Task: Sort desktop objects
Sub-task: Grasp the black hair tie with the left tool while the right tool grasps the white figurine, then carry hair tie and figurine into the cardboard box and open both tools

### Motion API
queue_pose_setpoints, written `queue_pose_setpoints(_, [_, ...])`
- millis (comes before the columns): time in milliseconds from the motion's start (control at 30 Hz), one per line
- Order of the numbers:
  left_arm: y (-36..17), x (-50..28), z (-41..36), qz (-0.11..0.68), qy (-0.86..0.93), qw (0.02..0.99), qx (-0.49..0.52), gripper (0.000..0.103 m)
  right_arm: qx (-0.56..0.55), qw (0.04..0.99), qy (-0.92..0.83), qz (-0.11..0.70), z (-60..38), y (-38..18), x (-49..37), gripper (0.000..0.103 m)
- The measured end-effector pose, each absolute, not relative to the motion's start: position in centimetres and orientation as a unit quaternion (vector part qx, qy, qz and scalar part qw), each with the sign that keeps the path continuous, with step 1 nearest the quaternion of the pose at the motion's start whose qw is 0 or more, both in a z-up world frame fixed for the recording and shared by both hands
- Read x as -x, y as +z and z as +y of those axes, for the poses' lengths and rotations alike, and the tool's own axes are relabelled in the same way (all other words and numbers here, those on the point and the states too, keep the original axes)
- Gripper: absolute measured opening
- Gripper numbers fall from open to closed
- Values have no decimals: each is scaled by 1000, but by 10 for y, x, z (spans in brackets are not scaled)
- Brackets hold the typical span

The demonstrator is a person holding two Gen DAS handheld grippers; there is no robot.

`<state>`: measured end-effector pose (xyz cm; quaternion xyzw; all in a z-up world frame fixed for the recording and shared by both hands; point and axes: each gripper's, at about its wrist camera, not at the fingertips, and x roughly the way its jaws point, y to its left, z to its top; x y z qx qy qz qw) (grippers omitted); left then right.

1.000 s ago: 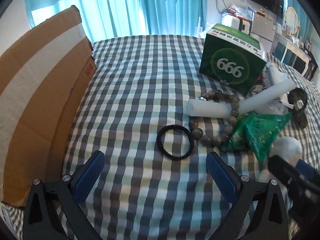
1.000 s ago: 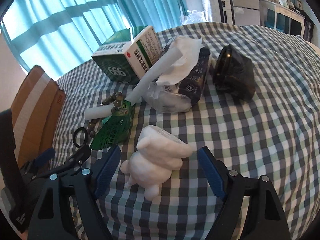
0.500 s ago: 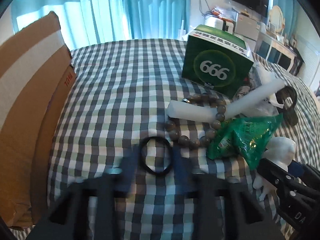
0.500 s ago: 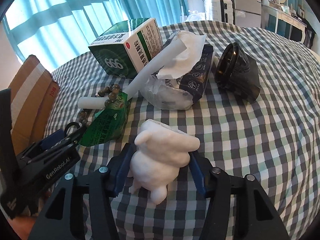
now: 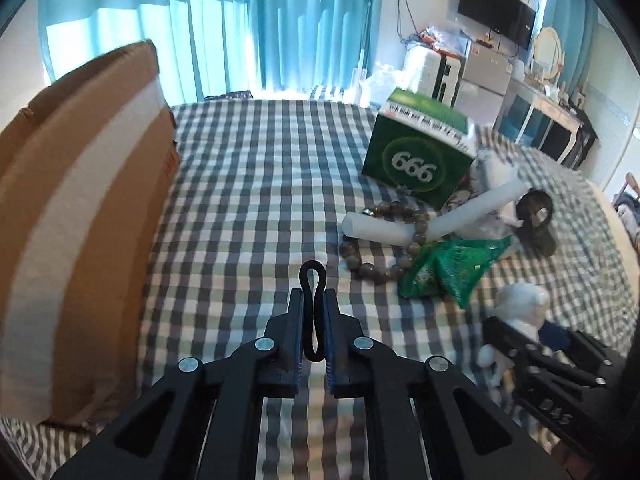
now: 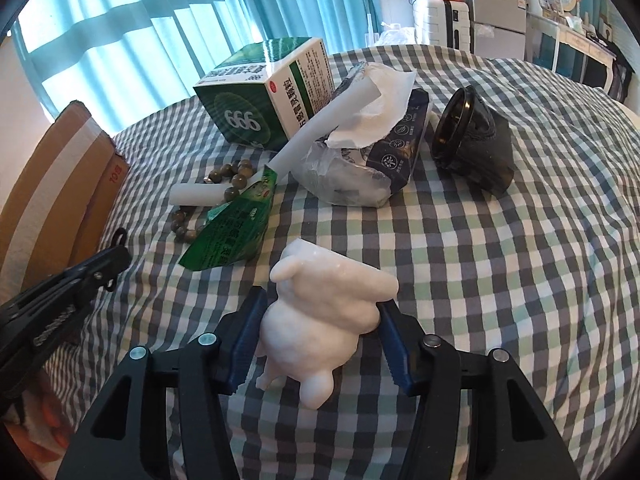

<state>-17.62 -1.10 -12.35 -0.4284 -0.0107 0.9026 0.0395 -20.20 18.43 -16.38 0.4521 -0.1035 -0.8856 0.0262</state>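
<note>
My left gripper [image 5: 313, 304] is shut on a black hair tie [image 5: 312, 280], squeezed flat between the blue pads with its loop sticking out past the tips, lifted off the checked cloth. My right gripper [image 6: 320, 316] is shut on a white animal figurine [image 6: 320, 320], with both pads pressed against its sides. In the left wrist view the figurine [image 5: 520, 304] and the right gripper [image 5: 516, 332] show at the lower right. The left gripper [image 6: 116, 258] with the hair tie [image 6: 119, 236] appears at the left edge of the right wrist view.
A brown cardboard box [image 5: 76, 216] stands along the left. A green carton marked 666 [image 5: 420, 160], a bead bracelet [image 5: 384, 236], a white roll [image 5: 432, 220], a green packet [image 5: 452, 268], a tissue pack [image 6: 372, 168] and a black jar [image 6: 472, 144] lie clustered on the checked cloth [image 5: 248, 200].
The left gripper closed on the hair tie and lifted it off the cloth. The right gripper closed on the white figurine and stayed in place.
</note>
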Motion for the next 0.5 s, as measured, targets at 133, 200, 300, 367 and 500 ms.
queue_pose_setpoints(133, [-101,164,-12,-6,906,51,420,9,-445,24,-891,-84,179,-153,190,55])
queue_pose_setpoints(200, [-89,157,-9,2,909,55,413,9,-430,25,-899,-76,178,-140,179,55])
queue_pose_setpoints(300, [-71,149,-11,-6,913,67,403,9,-402,29,-913,-60,176,-113,160,55])
queue_pose_setpoints(367, [-60,142,-12,-4,916,70,396,9,-385,30,-921,-54,176,-95,149,55])
queue_pose_setpoints(500, [-33,124,-14,-1,922,82,379,9,-362,31,-930,-64,173,-65,135,55])
